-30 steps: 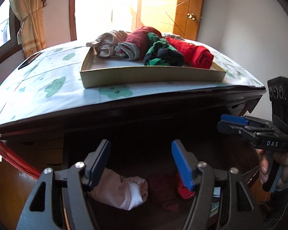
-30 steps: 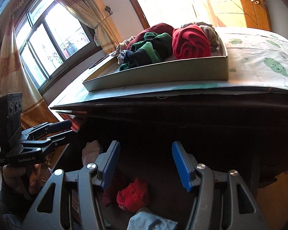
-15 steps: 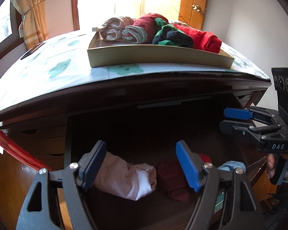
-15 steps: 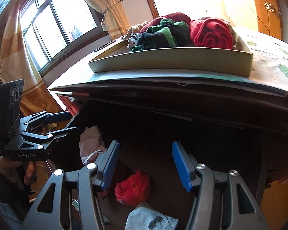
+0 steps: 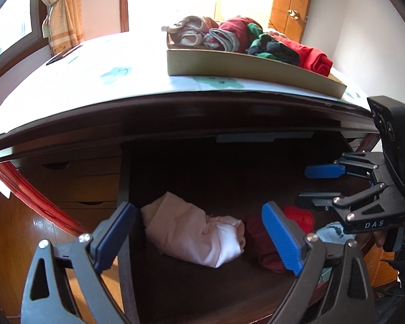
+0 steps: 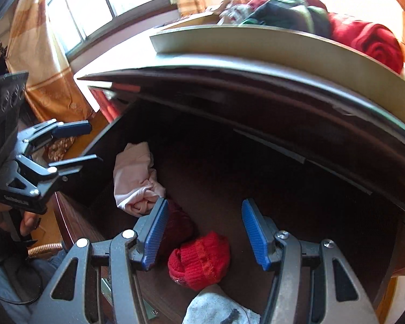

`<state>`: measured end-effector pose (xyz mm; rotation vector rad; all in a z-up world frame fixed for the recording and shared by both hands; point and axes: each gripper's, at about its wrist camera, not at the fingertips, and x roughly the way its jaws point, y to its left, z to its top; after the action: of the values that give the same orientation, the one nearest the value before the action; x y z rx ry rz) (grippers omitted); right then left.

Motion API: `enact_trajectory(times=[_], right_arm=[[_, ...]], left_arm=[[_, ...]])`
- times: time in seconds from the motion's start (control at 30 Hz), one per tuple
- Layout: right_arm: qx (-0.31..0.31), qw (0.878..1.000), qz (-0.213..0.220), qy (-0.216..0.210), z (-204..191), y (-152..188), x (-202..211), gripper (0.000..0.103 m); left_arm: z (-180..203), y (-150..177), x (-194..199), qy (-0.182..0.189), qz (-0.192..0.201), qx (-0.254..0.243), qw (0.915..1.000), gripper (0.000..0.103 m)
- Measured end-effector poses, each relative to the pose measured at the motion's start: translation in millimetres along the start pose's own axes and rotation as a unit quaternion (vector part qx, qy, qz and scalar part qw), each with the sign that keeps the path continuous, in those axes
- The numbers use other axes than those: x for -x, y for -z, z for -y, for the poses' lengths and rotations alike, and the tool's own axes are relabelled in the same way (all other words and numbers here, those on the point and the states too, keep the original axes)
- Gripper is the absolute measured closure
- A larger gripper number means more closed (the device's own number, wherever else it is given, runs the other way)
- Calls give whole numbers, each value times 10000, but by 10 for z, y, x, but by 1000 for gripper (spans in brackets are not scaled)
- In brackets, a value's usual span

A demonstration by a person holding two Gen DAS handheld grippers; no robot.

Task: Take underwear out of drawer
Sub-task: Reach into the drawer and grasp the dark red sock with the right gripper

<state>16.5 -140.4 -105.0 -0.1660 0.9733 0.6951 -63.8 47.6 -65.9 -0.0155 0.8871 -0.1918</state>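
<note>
Descending into drawer (image 5: 229, 178), both open-jawed: left gripper (image 5: 199, 239) being lowered over pink underwear (image 5: 194, 232), right gripper (image 6: 201, 232) over red roll (image 6: 199, 260)

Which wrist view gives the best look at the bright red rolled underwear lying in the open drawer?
The right wrist view: the bright red rolled underwear lies whole and unobstructed between the open right gripper fingers. In the left wrist view only a sliver shows, mostly hidden behind the left gripper finger.
</note>
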Motion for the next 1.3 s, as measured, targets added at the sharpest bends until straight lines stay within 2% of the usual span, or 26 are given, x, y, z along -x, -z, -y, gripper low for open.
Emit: enact_trajectory(times=[0.27,0.47,0.57,0.83,0.9,1.0,1.07,1.3], right_arm=[[469,9949,-824,-337,-233,-70,-402,44],[714,9878,-1344,-336,-366,-114,-624,44],[786,9845,-1546,-257,-406,-107,-746,44],[821,9751,-2014,-427,-437,-43,-955,45],[905,9736,-2039,-480,-466,-24,-967,58],[1089,9751,-1888,-417,-509,-1,-920,67],[1109,9787,-1687,-363,-488,-18,-859,67],[391,9955,-785,-369,-92,19,-494,68]], left_arm=[[-100,31,43,-61,61,66,9999,6],[-143,36,53,-146,86,111,9998,6],[-168,45,35,-133,52,141,9998,6],[-182,54,-73,-182,-145,146,9996,6],[-175,54,-95,-164,-193,123,9996,6],[-155,46,-132,-102,-276,108,9995,6],[-142,42,-156,-98,-316,80,9994,6],[-29,4,-338,-135,-708,-117,9973,6]])
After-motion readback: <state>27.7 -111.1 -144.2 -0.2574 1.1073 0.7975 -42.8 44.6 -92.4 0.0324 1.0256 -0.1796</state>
